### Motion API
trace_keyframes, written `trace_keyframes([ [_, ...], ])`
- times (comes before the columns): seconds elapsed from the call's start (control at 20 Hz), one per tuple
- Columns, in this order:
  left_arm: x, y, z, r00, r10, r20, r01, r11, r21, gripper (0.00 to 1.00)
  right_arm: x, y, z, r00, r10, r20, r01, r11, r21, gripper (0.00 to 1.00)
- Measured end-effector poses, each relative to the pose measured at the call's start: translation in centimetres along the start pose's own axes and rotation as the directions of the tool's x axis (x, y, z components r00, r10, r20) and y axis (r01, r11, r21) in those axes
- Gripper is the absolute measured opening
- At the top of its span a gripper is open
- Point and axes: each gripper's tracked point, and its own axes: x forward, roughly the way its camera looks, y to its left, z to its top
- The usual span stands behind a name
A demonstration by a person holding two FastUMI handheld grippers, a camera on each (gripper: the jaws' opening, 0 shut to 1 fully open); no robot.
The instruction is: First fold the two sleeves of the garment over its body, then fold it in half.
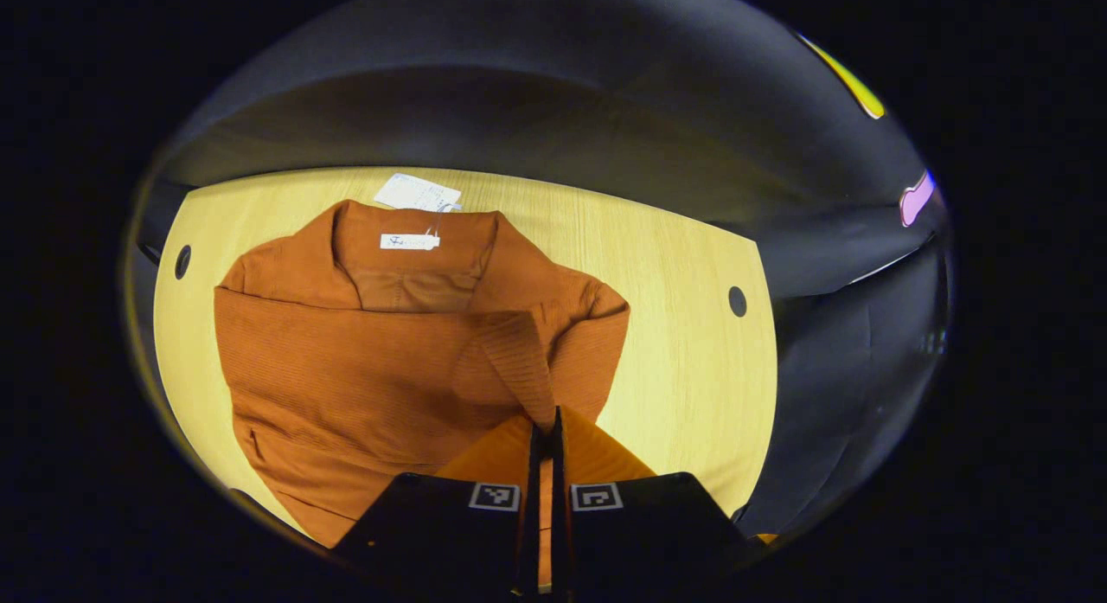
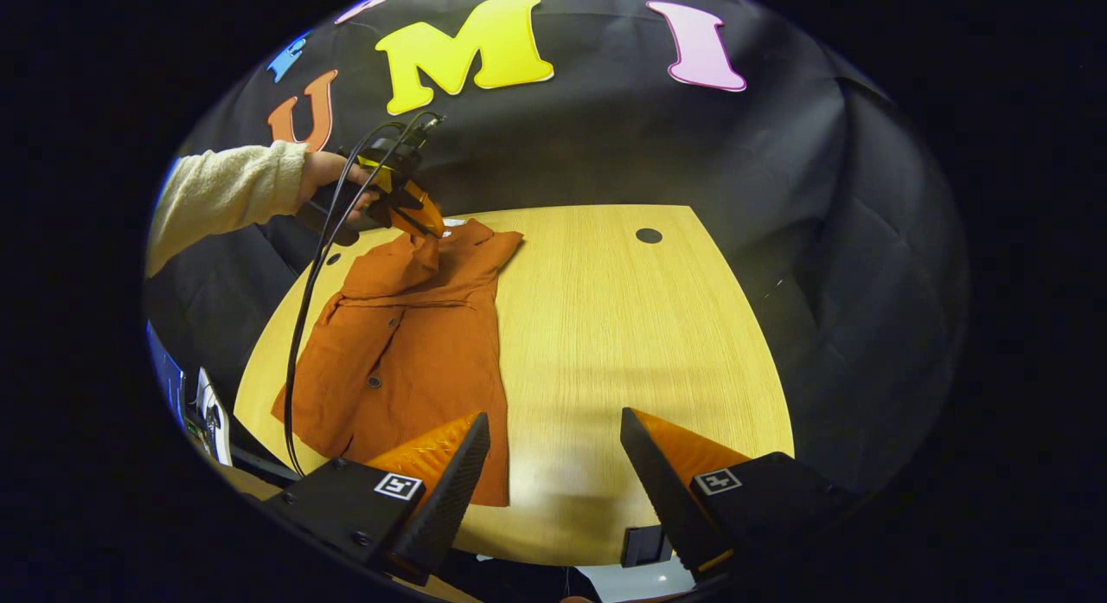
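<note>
A rust-orange garment [image 1: 363, 361] lies flat on the wooden table [image 1: 683, 326], its collar and white neck label at the far side. In the left gripper view my left gripper [image 1: 545, 430] is shut on a ribbed sleeve end [image 1: 519, 361], lifted over the garment's body. The right gripper view shows that garment [image 2: 406, 343] at the left of the table [image 2: 623, 343]. A hand in a cream sleeve [image 2: 233, 192] holds the left gripper [image 2: 422, 215] over its far end. My right gripper [image 2: 553, 421] stands open above the table's near edge, just right of the garment's hem.
A white hang tag [image 1: 418, 192] lies beyond the collar. Round holes [image 1: 737, 301] [image 2: 648, 235] mark the tabletop. A black cable [image 2: 298, 352] hangs from the left gripper across the garment's left side. Bare wood lies to the garment's right.
</note>
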Motion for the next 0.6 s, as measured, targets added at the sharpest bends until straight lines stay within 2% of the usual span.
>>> trace_keyframes([
  [0.1,-0.3,-0.2,0.2,1.0,-0.021,0.016,0.022,1.0,-0.014,0.12,0.3,0.4,0.0,1.0,0.009,-0.006,-0.009,1.0,0.004,0.98],
  [0.3,-1.2,-0.6,-0.7,0.996,-0.088,0.031,0.088,0.996,-0.014,0.79,0.7,1.8,0.3,1.0,0.018,-0.001,-0.018,1.0,-0.025,0.98],
  [0.35,-1.4,-0.3,-0.8,0.995,-0.085,0.045,0.085,0.996,0.005,0.8,0.8,2.1,0.4,1.0,0.017,0.004,-0.017,0.999,-0.03,0.98],
  [0.4,-1.9,0.1,-0.9,0.994,-0.087,0.069,0.086,0.996,0.023,0.7,0.9,2.6,0.6,1.0,0.019,0.01,-0.018,0.999,-0.035,0.98],
  [0.5,-2.7,1.3,-0.9,0.984,-0.086,0.154,0.079,0.996,0.049,0.74,1.3,3.5,0.6,1.0,0.022,0.011,-0.022,0.999,-0.041,0.94],
  [0.55,-3.2,2.9,-1.1,0.975,-0.054,0.215,0.041,0.997,0.064,0.87,1.6,4.1,0.4,1.0,0.027,0.01,-0.026,0.999,-0.044,0.94],
  [0.6,-3.7,4.8,-1.6,0.965,-0.015,0.263,-0.003,0.998,0.069,0.86,1.9,4.6,0.3,1.0,0.029,0.008,-0.029,0.998,-0.047,0.98],
])
